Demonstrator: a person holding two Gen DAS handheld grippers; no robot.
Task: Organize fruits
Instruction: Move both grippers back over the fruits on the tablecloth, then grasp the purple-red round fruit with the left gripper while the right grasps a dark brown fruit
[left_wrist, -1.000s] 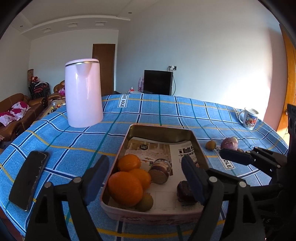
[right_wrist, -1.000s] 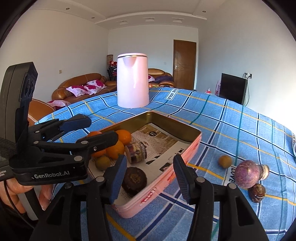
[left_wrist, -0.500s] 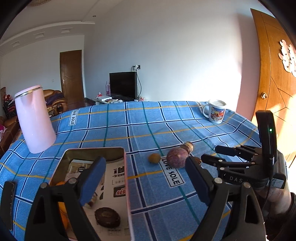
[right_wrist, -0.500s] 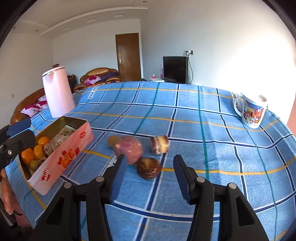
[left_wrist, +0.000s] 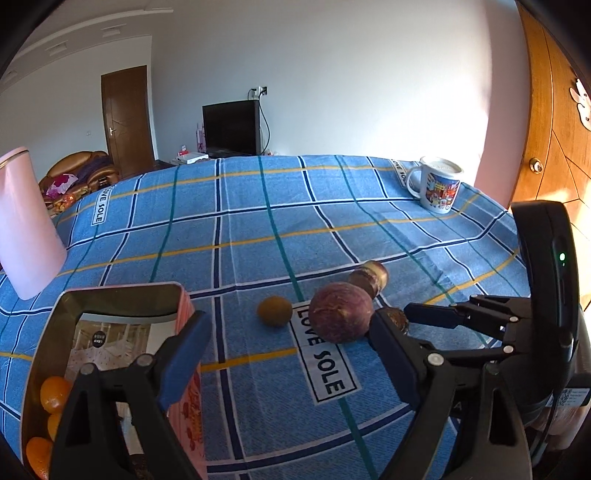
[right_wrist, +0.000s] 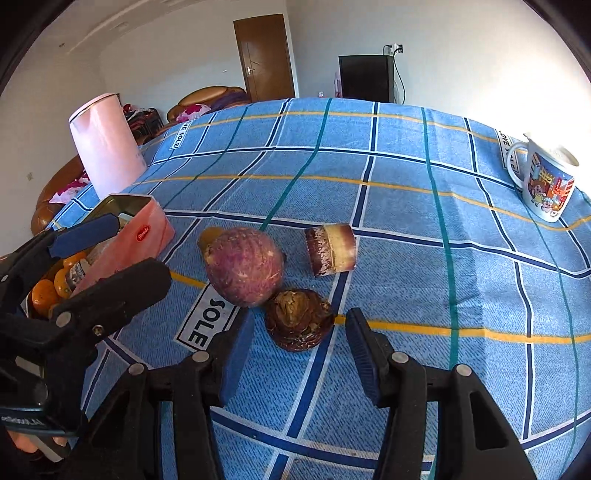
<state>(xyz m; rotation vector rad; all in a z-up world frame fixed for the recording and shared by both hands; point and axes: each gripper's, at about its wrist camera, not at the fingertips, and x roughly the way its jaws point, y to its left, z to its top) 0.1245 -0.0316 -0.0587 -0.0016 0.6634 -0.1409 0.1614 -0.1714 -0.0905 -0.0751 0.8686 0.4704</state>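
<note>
A pink tin tray (left_wrist: 186, 314) (right_wrist: 147, 229) holds oranges (left_wrist: 53, 393) and other fruit at the left. On the blue checked cloth lie a round purple fruit (left_wrist: 340, 312) (right_wrist: 243, 266), a small yellow fruit (left_wrist: 274, 311), a dark brown wrinkled fruit (right_wrist: 298, 319) and a cut brown-and-cream piece (right_wrist: 330, 249) (left_wrist: 369, 277). My right gripper (right_wrist: 299, 354) is open and empty, its fingers just short of the dark brown fruit. My left gripper (left_wrist: 288, 358) is open and empty, above the cloth beside the tray.
A tall pink kettle (right_wrist: 105, 144) (left_wrist: 26, 229) stands at the far left. A printed mug (left_wrist: 437, 188) (right_wrist: 546, 181) stands at the far right. Beyond the table are sofas, a door and a television.
Both grippers have swung right, away from the tray, toward the loose fruit. The right gripper has come close to the dark brown fruit.
</note>
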